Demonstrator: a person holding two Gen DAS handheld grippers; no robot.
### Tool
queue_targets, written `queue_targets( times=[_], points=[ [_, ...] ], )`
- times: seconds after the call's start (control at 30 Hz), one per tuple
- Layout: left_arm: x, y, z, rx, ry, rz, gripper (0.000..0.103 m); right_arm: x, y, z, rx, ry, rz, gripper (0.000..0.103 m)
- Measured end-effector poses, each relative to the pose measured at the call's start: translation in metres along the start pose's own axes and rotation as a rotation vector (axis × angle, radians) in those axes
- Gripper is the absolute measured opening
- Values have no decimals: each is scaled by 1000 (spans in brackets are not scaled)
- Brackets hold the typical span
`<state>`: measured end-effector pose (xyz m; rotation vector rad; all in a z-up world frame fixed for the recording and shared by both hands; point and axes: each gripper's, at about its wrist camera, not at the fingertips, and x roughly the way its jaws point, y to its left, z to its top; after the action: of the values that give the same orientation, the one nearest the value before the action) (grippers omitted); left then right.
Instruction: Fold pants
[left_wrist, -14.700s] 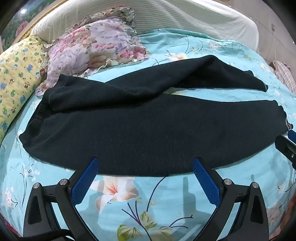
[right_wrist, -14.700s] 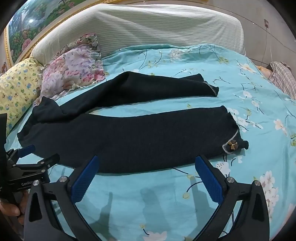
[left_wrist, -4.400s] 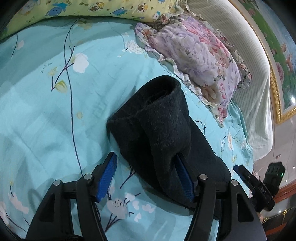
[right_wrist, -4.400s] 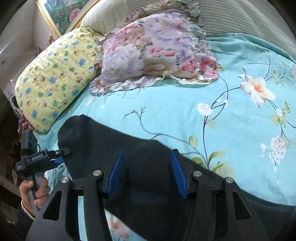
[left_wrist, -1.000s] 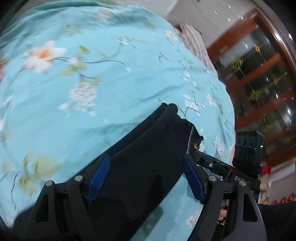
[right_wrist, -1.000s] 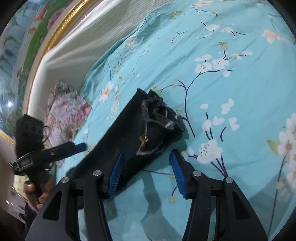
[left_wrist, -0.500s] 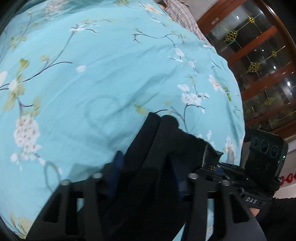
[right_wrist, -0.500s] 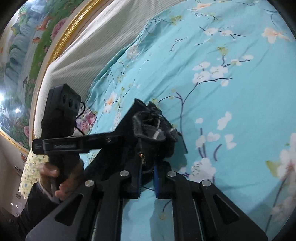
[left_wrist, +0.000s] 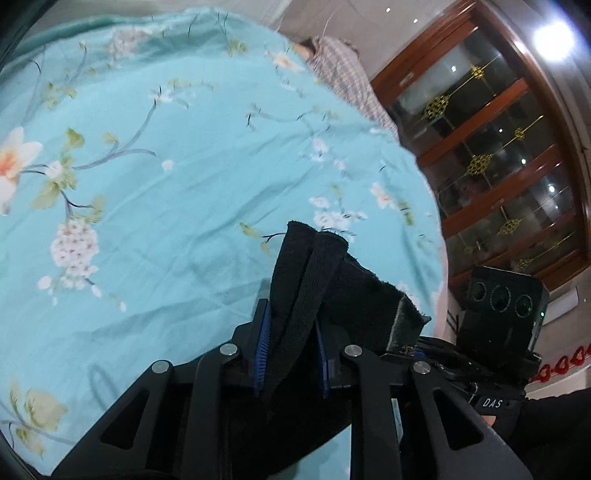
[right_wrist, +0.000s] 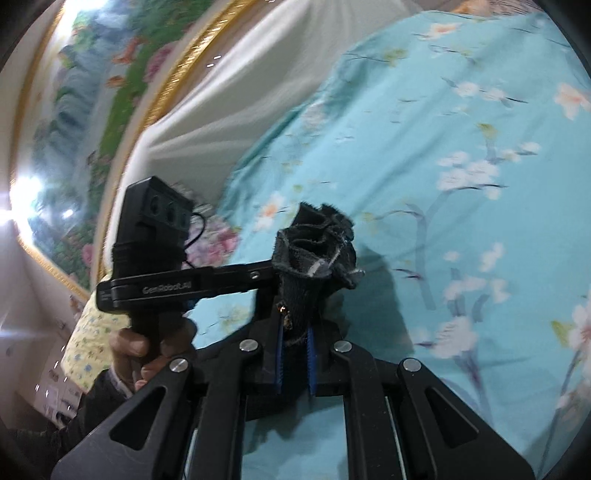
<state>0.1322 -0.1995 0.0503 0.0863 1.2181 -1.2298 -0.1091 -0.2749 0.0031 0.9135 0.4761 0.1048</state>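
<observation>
Now both tools clamped on black pants (left_wrist: 306, 280), left tool (left_wrist: 290, 350), right tool (right_wrist: 295, 354)

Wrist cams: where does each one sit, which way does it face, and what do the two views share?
Left wrist: on the left gripper, looking along its fingers across the teal bedspread toward a wooden cabinet; right gripper alongside.
Right wrist: on the right gripper, facing the headboard; the person's left hand shows.
Shared: the black pants, clamped by both grippers.

"DAS" is printed on the right tongs (left_wrist: 491, 400); "GenRobot.AI" stands on the left tongs (right_wrist: 166, 288), along the arm.
</observation>
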Motion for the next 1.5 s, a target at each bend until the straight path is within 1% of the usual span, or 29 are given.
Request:
queue_targets(
  times=[0.07,0.17,0.27,0.37,0.4,0.5,0.63,0.83,0.93,1.13,1.27,1.33,1.4,1.43,1.47,1.5],
  points=[
    [-19,-2,-9,-11,-46,-16,21,1,10,1,-16,8,39,11],
    [-49,2,-26,-39,-115,-46,21,5,28,-3,-45,36,124,11],
    [-75,11,-46,-72,-175,-68,21,12,50,-9,-99,73,173,11],
    [-99,24,-68,-114,-227,-69,21,25,68,-18,-130,108,193,11],
    [-103,28,-74,-128,-238,-67,19,29,72,-21,-133,120,201,11],
    [-118,42,-94,-166,-269,-62,19,43,83,-33,-149,164,215,11],
    [-135,61,-123,-217,-307,-49,19,65,97,-48,-189,221,218,11],
    [-143,89,-158,-318,-340,-39,18,94,107,-67,-235,311,214,11],
    [-142,100,-175,-368,-340,-24,18,108,108,-76,-250,352,202,11],
    [-131,118,-206,-467,-327,29,18,132,102,-95,-280,431,138,11],
    [-131,124,-224,-524,-316,72,19,147,98,-101,-294,487,100,16],
    [-136,125,-235,-546,-335,75,24,148,98,-103,-295,500,90,18],
    [-143,124,-243,-565,-358,93,33,147,100,-103,-306,505,85,22],
    [-147,123,-247,-576,-372,107,36,146,103,-103,-312,511,89,28],
    [-153,123,-253,-591,-394,126,46,145,106,-103,-316,515,97,33],
    [-158,122,-258,-605,-412,135,53,143,109,-104,-322,517,107,44]
  ],
)
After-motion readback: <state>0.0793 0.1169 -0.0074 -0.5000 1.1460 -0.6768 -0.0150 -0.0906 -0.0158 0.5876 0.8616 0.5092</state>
